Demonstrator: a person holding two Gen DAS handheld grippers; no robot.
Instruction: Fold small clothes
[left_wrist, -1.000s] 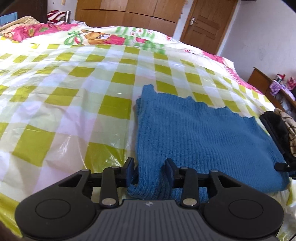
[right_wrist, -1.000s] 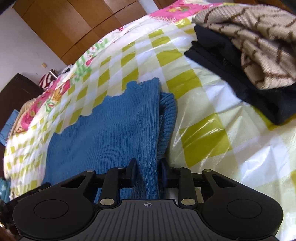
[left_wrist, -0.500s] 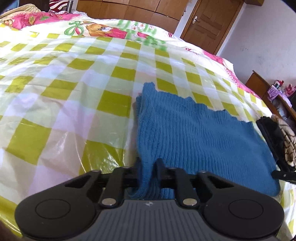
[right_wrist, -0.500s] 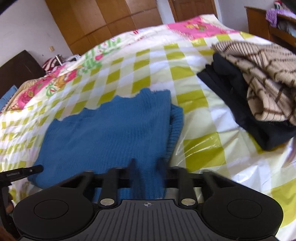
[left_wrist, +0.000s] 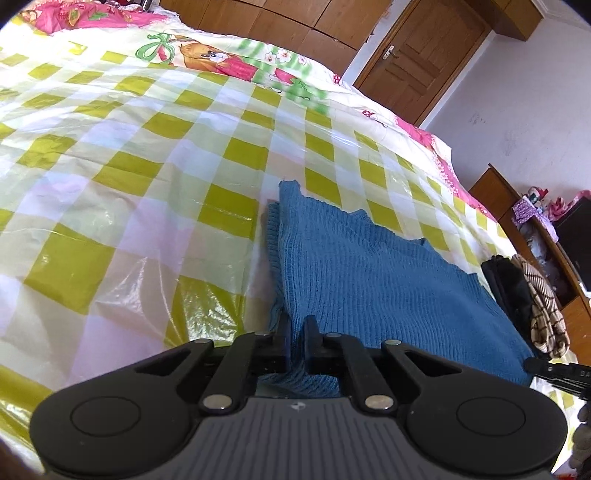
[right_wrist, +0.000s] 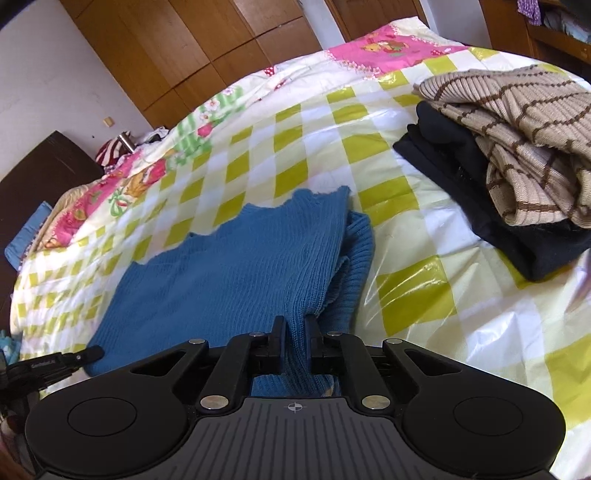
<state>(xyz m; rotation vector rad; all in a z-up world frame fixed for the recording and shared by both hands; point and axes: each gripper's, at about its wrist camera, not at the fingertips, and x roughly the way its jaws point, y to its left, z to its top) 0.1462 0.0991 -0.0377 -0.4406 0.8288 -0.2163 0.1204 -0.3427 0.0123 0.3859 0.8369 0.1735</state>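
Blue knit sweater (left_wrist: 373, 273) flat on checked bed cover (left_wrist: 122, 147). Left gripper (left_wrist: 297, 328) clamped on near hem corner; right gripper (right_wrist: 295, 328) closing on other corner. Prob soft, floppy, light; best gripped at corners.

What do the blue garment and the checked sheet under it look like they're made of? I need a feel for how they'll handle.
Blue garment: looks like a soft, matte ribbed knit, probably wool or acrylic; rows of ribs show and its edge bunches.
Checked sheet: seems to be thin glossy plastic film over the bedding; it shows glare and sharp crinkles, so likely slippery.
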